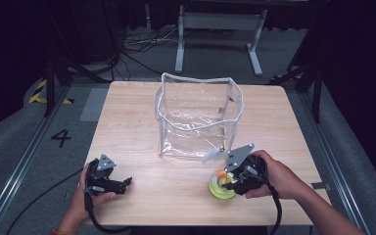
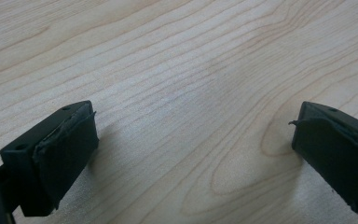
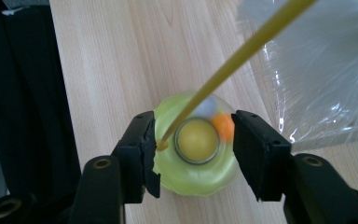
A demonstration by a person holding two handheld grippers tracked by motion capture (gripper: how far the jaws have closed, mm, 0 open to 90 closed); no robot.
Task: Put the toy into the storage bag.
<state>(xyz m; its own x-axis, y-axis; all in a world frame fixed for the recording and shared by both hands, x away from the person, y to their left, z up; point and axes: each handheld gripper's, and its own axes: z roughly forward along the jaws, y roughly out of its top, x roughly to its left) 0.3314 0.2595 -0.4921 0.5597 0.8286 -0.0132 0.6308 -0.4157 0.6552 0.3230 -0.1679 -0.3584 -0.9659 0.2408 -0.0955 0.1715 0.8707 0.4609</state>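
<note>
1. Dark room, grey carpet, and a light wooden table (image 1: 127, 122) in the middle; a clear plastic bag (image 1: 198, 115) with white-trimmed edges stands open on it, toward the far side.
2. Left gripper (image 1: 126, 183) sits low at the near left corner, held in the person's left hand (image 1: 81, 198); its jaws are spread wide over bare wood, nothing between them.
3. Right gripper (image 1: 225, 182) is at the near right, just in front of the bag; its jaws straddle a yellow-green cup (image 3: 196, 156), partly apart; can't tell if the pads actually touch it.
4. A thin yellow stick (image 3: 242, 51) leans out of the cup toward the bag; orange (image 3: 223, 127) and whitish bits sit beside its round yellow centre.
</note>
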